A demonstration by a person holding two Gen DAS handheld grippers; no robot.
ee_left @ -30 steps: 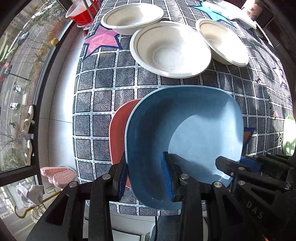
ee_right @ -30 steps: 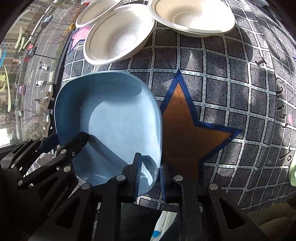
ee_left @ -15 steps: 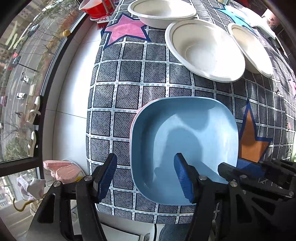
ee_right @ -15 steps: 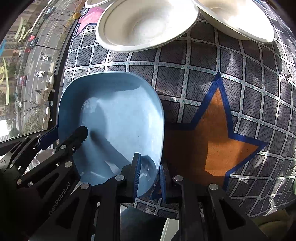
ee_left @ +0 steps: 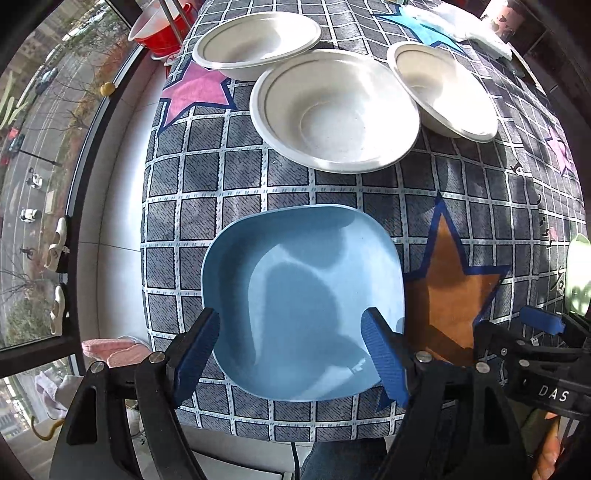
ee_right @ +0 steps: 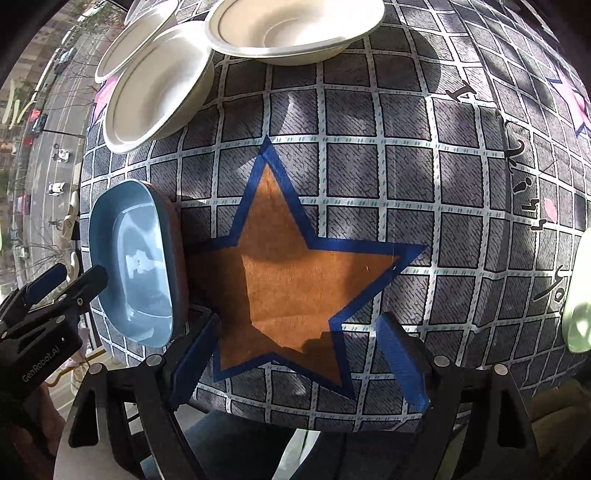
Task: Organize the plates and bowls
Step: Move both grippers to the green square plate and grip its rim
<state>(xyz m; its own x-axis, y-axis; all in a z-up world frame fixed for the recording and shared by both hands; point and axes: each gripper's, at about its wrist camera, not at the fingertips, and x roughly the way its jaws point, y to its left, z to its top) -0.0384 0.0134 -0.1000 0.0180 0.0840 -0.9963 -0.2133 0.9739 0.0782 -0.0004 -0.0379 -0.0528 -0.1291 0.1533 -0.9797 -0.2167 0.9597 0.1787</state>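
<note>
A blue square plate (ee_left: 303, 295) lies on the checked tablecloth (ee_left: 229, 177) near the front edge; a red plate (ee_right: 176, 236) shows as a rim under it in the right wrist view, where the blue plate (ee_right: 129, 258) is at the left. Three white bowls (ee_left: 332, 110) stand farther back, also in the right wrist view (ee_right: 155, 85). My left gripper (ee_left: 291, 354) is open, fingers either side of the blue plate's near edge, above it. My right gripper (ee_right: 299, 358) is open and empty over the orange star (ee_right: 295, 266).
A red bucket (ee_left: 162, 29) stands past the table's far left corner. A pale green dish (ee_right: 578, 295) sits at the right edge. White cloth (ee_left: 461, 26) lies at the back. The table's front edge is just below both grippers.
Both grippers have let go of the blue plate and opened. The plate now rests on the red plate. The right gripper has swung right, over the orange star; the left has drawn back.
</note>
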